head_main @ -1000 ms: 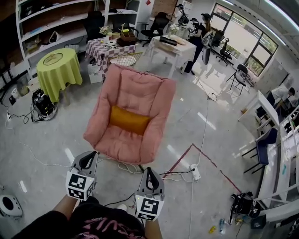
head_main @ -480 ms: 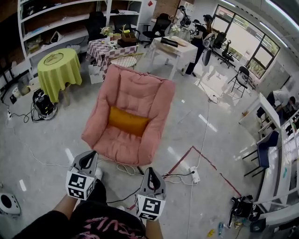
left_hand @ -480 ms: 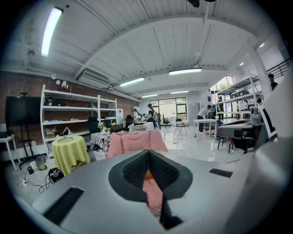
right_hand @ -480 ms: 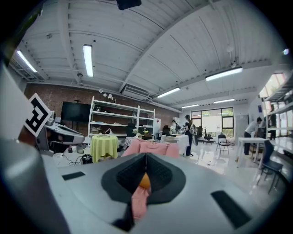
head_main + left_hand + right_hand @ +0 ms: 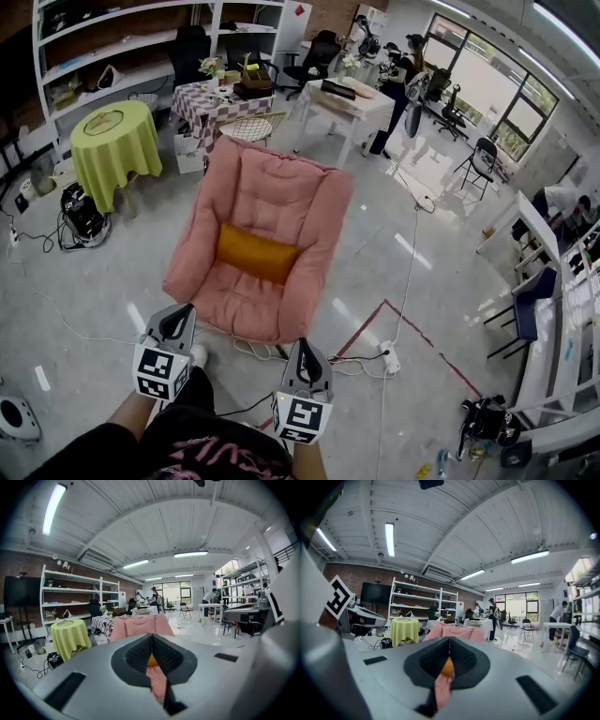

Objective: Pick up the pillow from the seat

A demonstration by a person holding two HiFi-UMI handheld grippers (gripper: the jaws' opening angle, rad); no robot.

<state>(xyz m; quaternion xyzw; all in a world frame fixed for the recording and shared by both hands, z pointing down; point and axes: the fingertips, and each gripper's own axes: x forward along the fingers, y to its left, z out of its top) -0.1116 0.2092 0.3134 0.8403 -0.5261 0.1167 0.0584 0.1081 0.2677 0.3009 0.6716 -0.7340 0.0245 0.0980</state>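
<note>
The pink armchair (image 5: 272, 202) stands on the grey floor (image 5: 112, 281) straight ahead, well apart from both grippers, so the step in hand looks to be the approach. The orange pillow (image 5: 257, 253) lies across the seat against the backrest, its long side toward the person. Loose cables (image 5: 255, 345) trail by the chair's front foot, and it is wise to step wide of them. The left gripper (image 5: 178, 321) and right gripper (image 5: 305, 356) hang low near the body, jaws clenched on nothing. It is best to spread the jaws before reaching, then come down on the pillow's two ends and pinch deep into the soft stuffing.
</note>
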